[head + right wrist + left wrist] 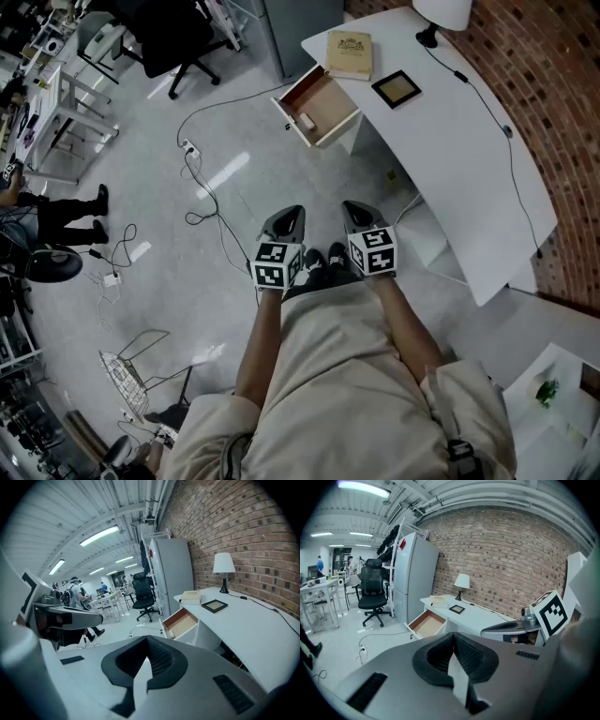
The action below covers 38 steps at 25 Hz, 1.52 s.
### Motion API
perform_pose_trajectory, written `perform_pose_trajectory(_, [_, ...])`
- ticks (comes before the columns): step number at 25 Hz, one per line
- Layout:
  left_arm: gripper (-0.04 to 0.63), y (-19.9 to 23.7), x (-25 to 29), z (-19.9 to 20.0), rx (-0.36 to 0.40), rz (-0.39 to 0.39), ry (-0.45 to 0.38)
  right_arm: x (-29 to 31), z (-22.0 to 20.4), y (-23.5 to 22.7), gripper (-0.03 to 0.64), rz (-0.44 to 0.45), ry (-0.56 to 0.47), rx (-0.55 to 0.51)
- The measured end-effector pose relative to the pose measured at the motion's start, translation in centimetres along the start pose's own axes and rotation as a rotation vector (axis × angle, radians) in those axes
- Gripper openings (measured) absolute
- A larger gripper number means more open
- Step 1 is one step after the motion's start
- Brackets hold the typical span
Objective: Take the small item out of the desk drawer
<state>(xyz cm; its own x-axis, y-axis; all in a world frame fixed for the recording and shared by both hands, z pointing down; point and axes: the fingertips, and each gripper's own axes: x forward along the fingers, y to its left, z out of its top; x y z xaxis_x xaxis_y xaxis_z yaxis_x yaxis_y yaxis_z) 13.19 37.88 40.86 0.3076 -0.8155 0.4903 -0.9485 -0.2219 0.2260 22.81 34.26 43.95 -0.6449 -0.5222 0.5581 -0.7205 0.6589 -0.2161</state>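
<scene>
Pale and small, the item (306, 120) lies in the wood-lined drawer (328, 94), close to its front panel. The drawer stands out from the far end of the white desk (450, 150), so its inside is open to a reach from above. A book (349, 53) and a picture frame (397, 89) lie on the desk top just beyond it. Well apart from all this, the left gripper (291, 212) and right gripper (354, 208) hang side by side near the person's body, tilted down. Each has its jaws pressed together on nothing, probably a carrying pose for the approach.
</scene>
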Motion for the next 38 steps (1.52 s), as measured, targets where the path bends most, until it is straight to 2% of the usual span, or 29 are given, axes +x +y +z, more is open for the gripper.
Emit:
perform_pose_trajectory(7, [0.017,-0.4,1.6,0.2,-0.004,-0.004,0.011,0.7,0.5,-0.9,0.023,0.011,-0.006,-0.048])
perform_pose_trajectory(10, [0.017,-0.2,2.4,0.7,-0.003,0.009,0.003,0.8,1.5,-1.3,0.023,0.047,-0.049,-0.022])
perform_pose_trajectory(14, [0.017,0.5,3.0,0.6,-0.015,0.056,-0.015,0.9,1.7,-2.0,0.023,0.093,-0.063,-0.032])
perform_pose_trajectory(18, [0.017,2.9,2.9,0.2,0.001,0.154,0.016,1.5,1.7,-2.6,0.023,0.120,-0.062,-0.022])
perform_pose_trajectory(23, [0.017,4.3,3.2,0.6,-0.026,0.195,0.015,2.5,2.1,-4.2,0.023,0.132,-0.056,0.008])
perform_pose_trajectory(32, [0.017,5.4,6.8,2.3,0.002,0.144,0.011,5.8,4.1,-6.9,0.023,0.124,-0.045,0.024])
perform_pose_trajectory(38, [0.017,7.7,9.9,4.6,-0.003,0.123,-0.006,9.1,7.7,-9.4,0.023,0.111,-0.074,0.053])
